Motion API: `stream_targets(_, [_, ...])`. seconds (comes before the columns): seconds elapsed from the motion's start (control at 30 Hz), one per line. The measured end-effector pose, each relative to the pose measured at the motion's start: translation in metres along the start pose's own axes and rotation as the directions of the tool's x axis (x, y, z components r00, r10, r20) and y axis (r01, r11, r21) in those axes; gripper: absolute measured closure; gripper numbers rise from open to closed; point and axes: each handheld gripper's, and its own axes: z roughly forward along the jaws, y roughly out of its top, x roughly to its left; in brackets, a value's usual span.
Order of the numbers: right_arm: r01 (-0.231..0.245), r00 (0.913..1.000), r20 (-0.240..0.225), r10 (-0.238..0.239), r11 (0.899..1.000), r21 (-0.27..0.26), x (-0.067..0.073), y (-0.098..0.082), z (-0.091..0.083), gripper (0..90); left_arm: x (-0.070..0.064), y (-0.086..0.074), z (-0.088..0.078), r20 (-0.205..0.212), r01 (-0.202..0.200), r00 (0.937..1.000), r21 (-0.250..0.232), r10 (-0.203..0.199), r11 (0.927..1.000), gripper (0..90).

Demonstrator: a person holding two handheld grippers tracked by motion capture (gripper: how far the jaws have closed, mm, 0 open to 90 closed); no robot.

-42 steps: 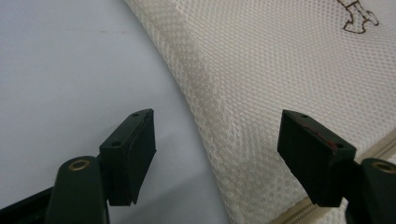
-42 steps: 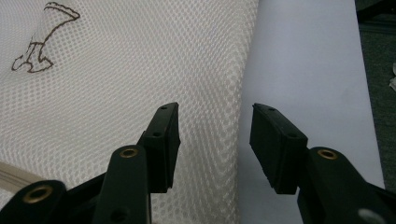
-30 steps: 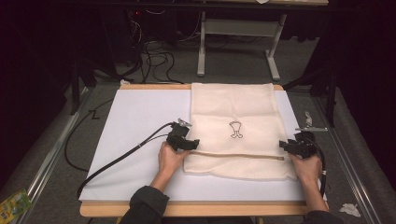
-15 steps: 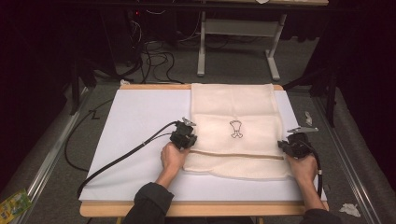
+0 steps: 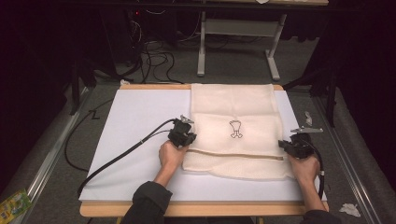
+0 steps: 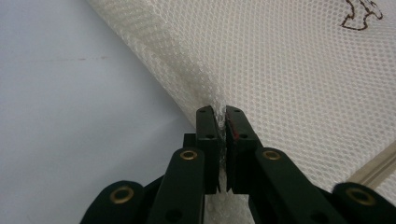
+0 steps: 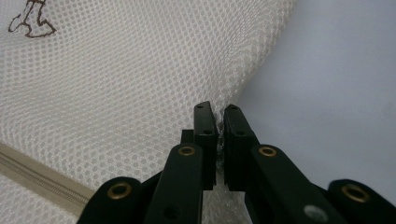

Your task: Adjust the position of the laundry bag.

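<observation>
A cream mesh bag [image 5: 233, 112] lies flat on the white board [image 5: 140, 116], with a small brown emblem [image 5: 236, 128] at its middle and a zipper [image 5: 233, 155] running across near its front. My left gripper [image 5: 188, 140] is shut on the bag's left side edge. In the left gripper view the jaws [image 6: 221, 116] pinch a ridge of mesh [image 6: 289, 70] between the pads. My right gripper [image 5: 286, 145] is shut on the right side edge. The right gripper view shows its jaws [image 7: 219, 114] clamped on the mesh [image 7: 116, 79], with the zipper [image 7: 42, 179] at the lower left.
The white board rests on a wooden table [image 5: 187, 210]. A black cable [image 5: 121, 156] trails left from my left gripper across the board. Beyond the table are metal legs [image 5: 201, 46] and loose cables on the floor. A green packet [image 5: 14, 203] lies on the floor at the lower left.
Both hands have stayed at the bag's two side edges. The bag has not shifted on the board.
</observation>
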Motion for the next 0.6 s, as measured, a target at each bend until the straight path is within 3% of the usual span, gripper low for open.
stream_targets(0.6, [0.016,0.9985,-0.052,-0.017,1.0,-0.024,0.009,0.002,-0.004,87.3,0.012,0.0,-0.02,-0.01,0.002,0.9999,-0.033,-0.003,0.9995,85.9])
